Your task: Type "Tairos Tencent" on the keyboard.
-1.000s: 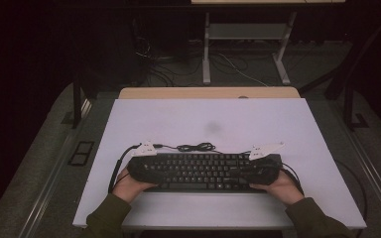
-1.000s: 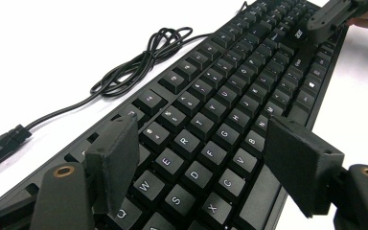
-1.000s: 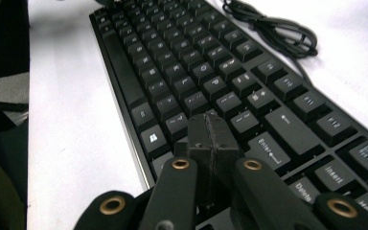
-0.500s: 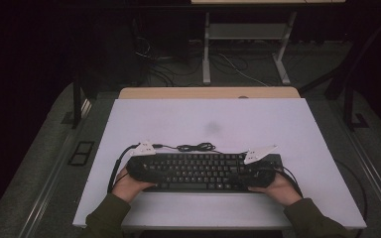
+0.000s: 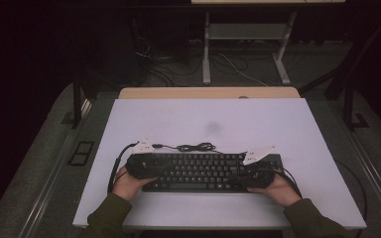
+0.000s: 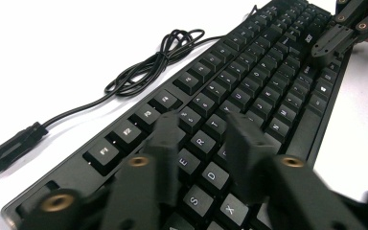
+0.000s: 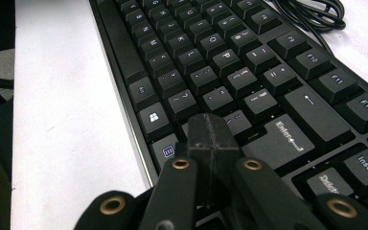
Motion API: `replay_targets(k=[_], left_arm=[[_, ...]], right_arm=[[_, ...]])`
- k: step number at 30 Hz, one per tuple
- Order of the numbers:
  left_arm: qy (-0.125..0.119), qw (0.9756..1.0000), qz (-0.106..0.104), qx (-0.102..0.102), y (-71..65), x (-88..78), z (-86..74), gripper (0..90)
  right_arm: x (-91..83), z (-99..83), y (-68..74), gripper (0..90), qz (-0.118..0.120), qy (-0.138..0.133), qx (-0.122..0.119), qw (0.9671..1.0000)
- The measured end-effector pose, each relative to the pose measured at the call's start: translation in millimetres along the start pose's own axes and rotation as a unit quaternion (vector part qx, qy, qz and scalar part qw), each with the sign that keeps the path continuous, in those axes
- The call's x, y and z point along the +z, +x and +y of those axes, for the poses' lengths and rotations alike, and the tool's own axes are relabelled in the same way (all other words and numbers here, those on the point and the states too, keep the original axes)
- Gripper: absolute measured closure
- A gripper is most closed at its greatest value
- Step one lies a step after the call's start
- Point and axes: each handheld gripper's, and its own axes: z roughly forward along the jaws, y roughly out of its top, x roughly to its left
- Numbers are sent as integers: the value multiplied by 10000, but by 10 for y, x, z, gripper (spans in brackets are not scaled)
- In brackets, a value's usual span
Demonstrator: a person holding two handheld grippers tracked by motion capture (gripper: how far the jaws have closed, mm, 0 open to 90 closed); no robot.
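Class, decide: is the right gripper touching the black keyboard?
Cannot tell. In the right gripper view the right gripper, jaws shut together, sits low over the keyboard near Enter, but its tip hides any contact or gap.

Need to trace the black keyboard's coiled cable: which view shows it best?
Left gripper view: the coiled black cable runs whole from plug to black keyboard. The high view shows it small; the right gripper view catches only loops.

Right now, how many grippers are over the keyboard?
2. The left gripper is over the keyboard's left end, jaws apart; the right gripper is over its right end, jaws shut.
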Motion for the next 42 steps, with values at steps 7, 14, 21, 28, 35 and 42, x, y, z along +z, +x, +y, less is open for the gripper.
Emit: replay_targets(k=[7,14,21,28,35,42], left_arm=[[-1,9999,-100,39,-2,106,60,888],[153,9995,-235,136,-52,276,112,890],[297,9990,-243,221,-87,387,118,890],[385,9986,-218,279,-87,413,105,890],[434,9983,-174,343,-98,433,93,891],[368,9985,-173,356,-108,394,114,890]], right_arm=[[0,0,-1,891,8,4,3,10000],[0,0,1,891,-5,1,1,10000],[-4,-4,1,891,-14,-1,6,10000],[-5,-3,2,891,-19,3,5,10000],[-5,-4,4,891,-24,6,8,10000],[-6,-3,5,891,-23,6,7,10000]])
